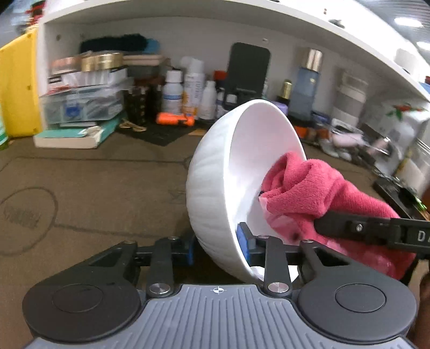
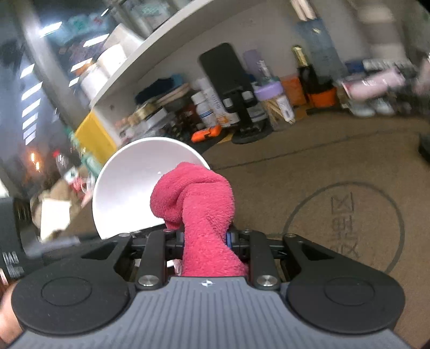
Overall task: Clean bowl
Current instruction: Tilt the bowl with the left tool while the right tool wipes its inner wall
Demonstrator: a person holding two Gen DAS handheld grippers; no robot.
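Left wrist view: a white bowl (image 1: 215,188) is seen tipped on its side above the table, its opening turned to the right.
Bowl grip: the bowl's lower wall is clamped by the left gripper (image 1: 219,247), one blue pad (image 1: 243,241) inside the rim and the other outside.
Bowl contents: a bunched pink cloth (image 1: 303,193) is pushed into the opening and pressed against the inner wall.
Right wrist view: the same bowl (image 2: 129,188) is shown from its open side, with the cloth (image 2: 199,204) lying over its right rim.
Cloth grip: the cloth is pinched tight between the narrowed jaws of the right gripper (image 2: 205,241).
Materials: the bowl is glossy, with fine ribbing on its outer wall and a smooth interior; the cloth is a fuzzy terry, twisted into a knot-like lump.
Surface: a brown mat (image 1: 94,188) printed with dark lines and a circle is spread under everything.
Room: a white shelf unit (image 1: 188,24) is set behind, crowded with bottles (image 1: 194,88), stacked boxes (image 1: 86,94), an orange object (image 1: 174,119) and a dark stand (image 1: 248,72); a yellow panel (image 1: 18,88) is seen at its left.
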